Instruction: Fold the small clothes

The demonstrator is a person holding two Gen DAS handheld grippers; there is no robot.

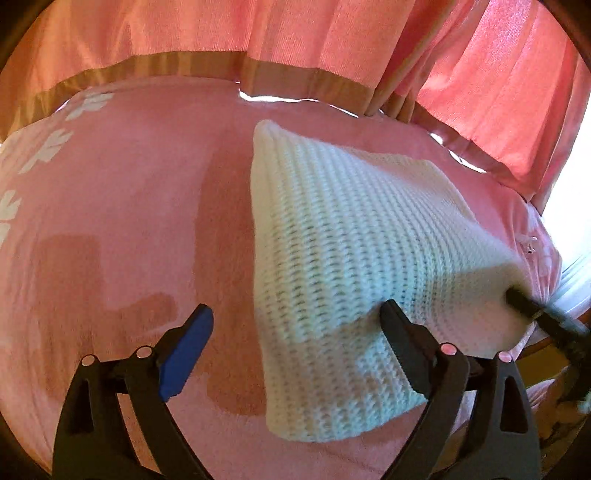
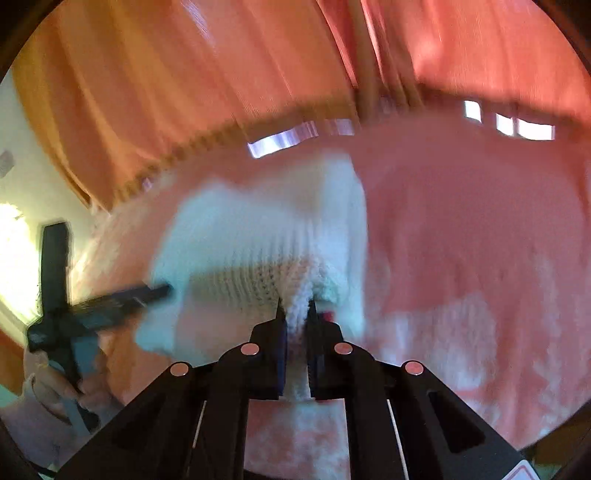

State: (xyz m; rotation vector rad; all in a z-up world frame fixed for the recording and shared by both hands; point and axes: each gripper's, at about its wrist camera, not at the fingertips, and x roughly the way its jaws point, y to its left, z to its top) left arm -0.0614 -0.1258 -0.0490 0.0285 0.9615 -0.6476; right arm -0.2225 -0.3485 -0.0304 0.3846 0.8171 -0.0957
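my right claw (image 2: 295,306) is clamped on the white knit (image 1: 332,240), my left claw (image 1: 295,325) gapes empty; carry the corner toward nine o'clock, edges aligned.

this is looking like a room in a home, most likely a bedroom. a soft pink blanket (image 1: 129,221) with white flower shapes along its edge is covering a broad padded surface that seems to be a bed. pink curtains (image 1: 295,33) with a tan band at the hem are hanging right behind it, and daylight is glowing through them and leaking under the hem. a pale painted wall (image 2: 22,147) is showing at the left of the right wrist view.
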